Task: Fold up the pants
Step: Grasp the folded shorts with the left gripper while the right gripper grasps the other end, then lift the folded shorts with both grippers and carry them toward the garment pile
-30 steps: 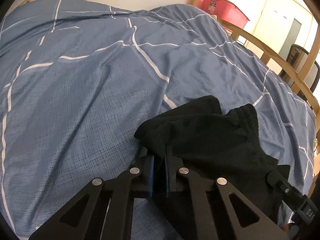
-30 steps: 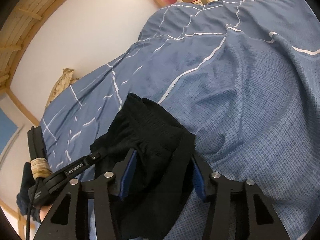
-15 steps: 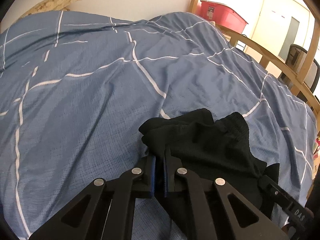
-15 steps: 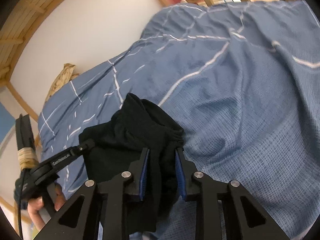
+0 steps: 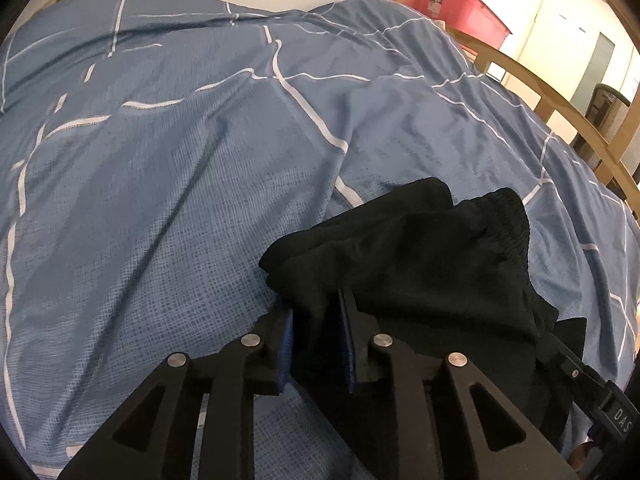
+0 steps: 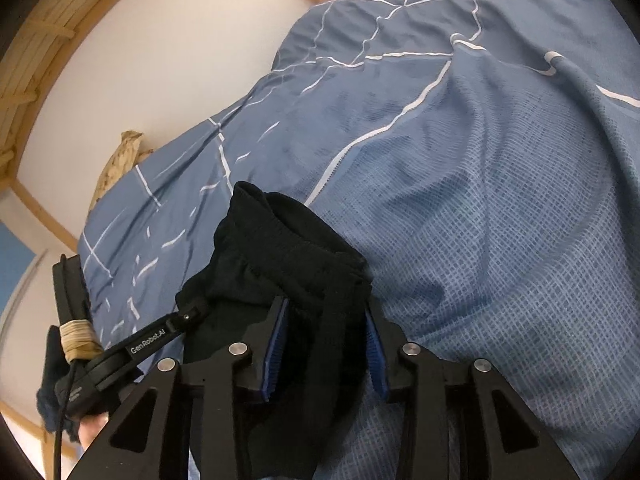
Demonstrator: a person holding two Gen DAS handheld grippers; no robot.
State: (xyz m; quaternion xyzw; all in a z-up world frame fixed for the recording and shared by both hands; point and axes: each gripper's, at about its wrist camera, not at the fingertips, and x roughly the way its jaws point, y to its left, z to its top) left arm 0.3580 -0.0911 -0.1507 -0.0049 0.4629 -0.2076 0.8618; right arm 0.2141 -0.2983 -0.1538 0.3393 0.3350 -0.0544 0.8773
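Observation:
Black pants (image 5: 420, 272) lie bunched on a blue bedspread (image 5: 180, 168), with the elastic waistband (image 5: 516, 220) turned up at the right. My left gripper (image 5: 316, 304) has its jaws partly apart with a fold of the pants between them. In the right wrist view the pants (image 6: 280, 264) lie at lower left with the waistband on top. My right gripper (image 6: 326, 312) is open, its blue pads (image 6: 276, 344) on either side of a fold of the pants. The left gripper's body (image 6: 132, 352) shows at the left there.
The bedspread (image 6: 480, 200) has thin white lines and soft wrinkles. A wooden bed rail (image 5: 560, 112) runs along the right side, with a red bin (image 5: 460, 4) behind it. A white wall (image 6: 180, 60) stands behind the bed.
Both grippers have opened: the right one from nearly shut on the pants to wide apart, the left one from shut to a narrow gap. The pants lie lower on the bed.

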